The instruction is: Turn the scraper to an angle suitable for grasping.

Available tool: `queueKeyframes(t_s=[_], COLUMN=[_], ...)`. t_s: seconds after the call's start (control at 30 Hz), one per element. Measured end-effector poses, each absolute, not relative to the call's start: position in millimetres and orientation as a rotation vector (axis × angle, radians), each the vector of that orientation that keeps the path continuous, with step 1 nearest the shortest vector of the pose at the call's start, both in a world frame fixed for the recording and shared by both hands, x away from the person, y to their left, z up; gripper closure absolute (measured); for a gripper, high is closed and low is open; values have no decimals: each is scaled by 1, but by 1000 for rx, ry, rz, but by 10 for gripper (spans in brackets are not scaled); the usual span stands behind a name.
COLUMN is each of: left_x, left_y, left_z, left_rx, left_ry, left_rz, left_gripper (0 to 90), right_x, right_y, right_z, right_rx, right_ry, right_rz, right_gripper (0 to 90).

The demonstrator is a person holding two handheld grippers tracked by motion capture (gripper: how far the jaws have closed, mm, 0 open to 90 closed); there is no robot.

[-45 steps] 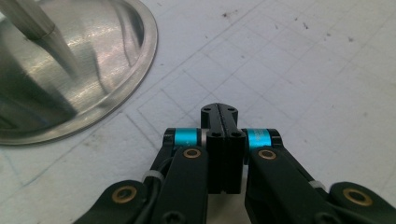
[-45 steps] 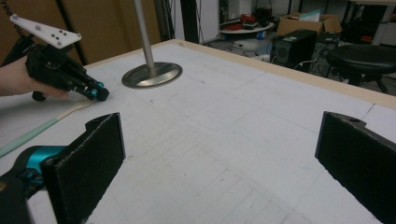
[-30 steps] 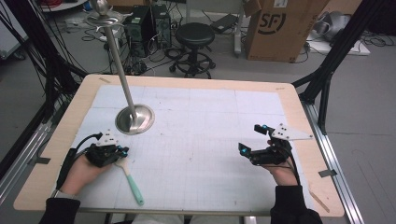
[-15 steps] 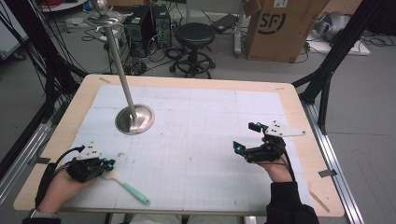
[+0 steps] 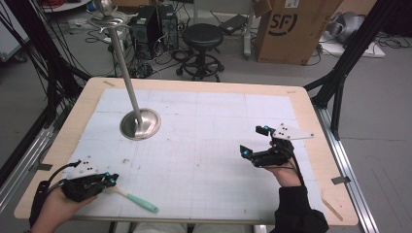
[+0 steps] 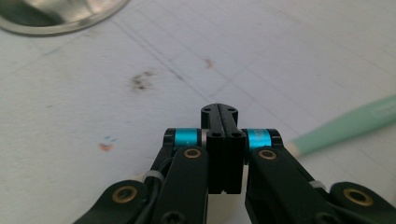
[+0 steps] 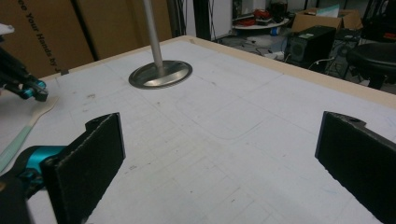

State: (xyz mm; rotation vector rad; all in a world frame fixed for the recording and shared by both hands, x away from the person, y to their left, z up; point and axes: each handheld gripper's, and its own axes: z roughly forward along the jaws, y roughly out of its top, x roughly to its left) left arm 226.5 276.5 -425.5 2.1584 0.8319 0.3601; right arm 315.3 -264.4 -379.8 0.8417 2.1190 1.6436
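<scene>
The left gripper [image 5: 112, 181] lies low near the front left corner of the white gridded table mat [image 5: 204, 145], held in the person's left hand [image 5: 53, 211]. In the left gripper view its two black jaws are pressed flat together with nothing between them. Just beside their tips lies the pale spatula with a mint-green handle [image 5: 132, 199]. It rests flat on the mat, its cream blade end towards the gripper and its green handle running out towards the table's front edge. The blade end sits so close to the jaw tips that touching cannot be ruled out from the high view, though the jaws do not grip it.

The right gripper [image 5: 255, 141] hovers over the right side of the mat, well apart from the spatula. Its jaws stand wide apart and hold nothing, as the right gripper view [image 7: 219, 158] makes plain.

Towards the back left of the mat stands a shiny metal pole on a round steel base [image 5: 140, 124].
</scene>
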Motion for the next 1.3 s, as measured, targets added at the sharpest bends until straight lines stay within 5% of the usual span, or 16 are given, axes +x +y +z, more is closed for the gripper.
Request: queueKeyframes(t_s=[0.67,1.3], left_x=[211,256], left_y=[253,221], left_z=[-440,-441], left_rx=[2237,2189], left_ry=[679,801], left_rz=[162,226], left_gripper=[900,900], right_x=[305,290], right_y=[-267,-286], right_z=[-376,-383], right_rx=[838,887], right_ry=[2122,2099], right_rz=[1609,1568], right_gripper=[6,6])
